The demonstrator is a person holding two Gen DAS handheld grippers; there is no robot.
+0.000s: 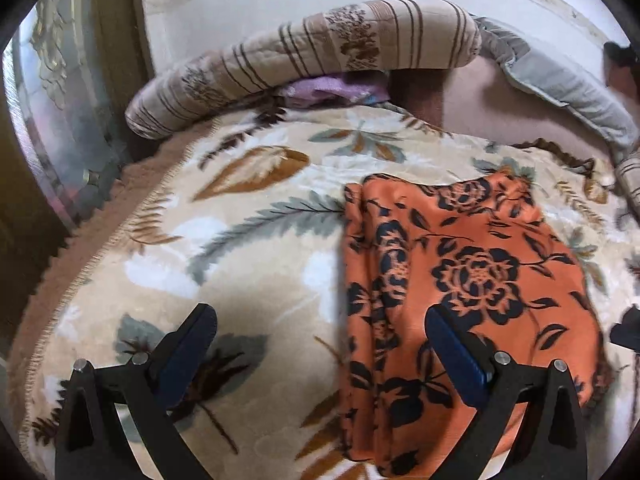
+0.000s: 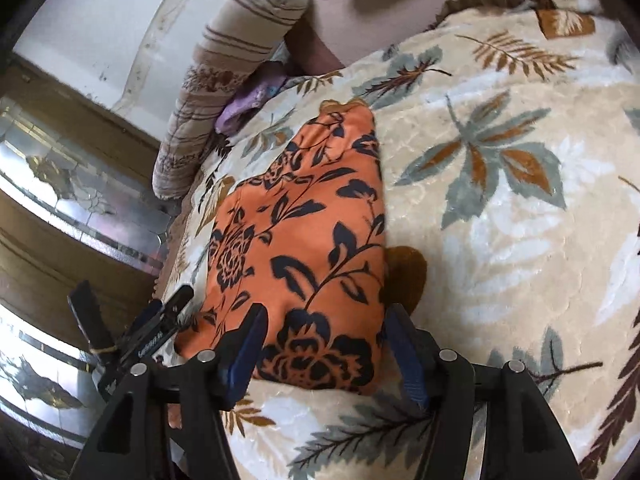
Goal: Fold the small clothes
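1. your right gripper (image 2: 326,344) hangs over the near end of the orange floral garment (image 2: 304,240), jaws apart, one blue pad on each side of the cloth, not pinching it.
2. the garment lies folded into a long strip on the leaf-print blanket (image 2: 500,208).
3. your left gripper (image 2: 160,320) shows at the garment's left edge.
4. a striped bolster (image 2: 224,76) lies beyond.

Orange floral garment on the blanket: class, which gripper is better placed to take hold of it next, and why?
Probably the right gripper: its open jaws straddle the orange floral garment's near edge. The left gripper hangs open mostly over bare blanket.
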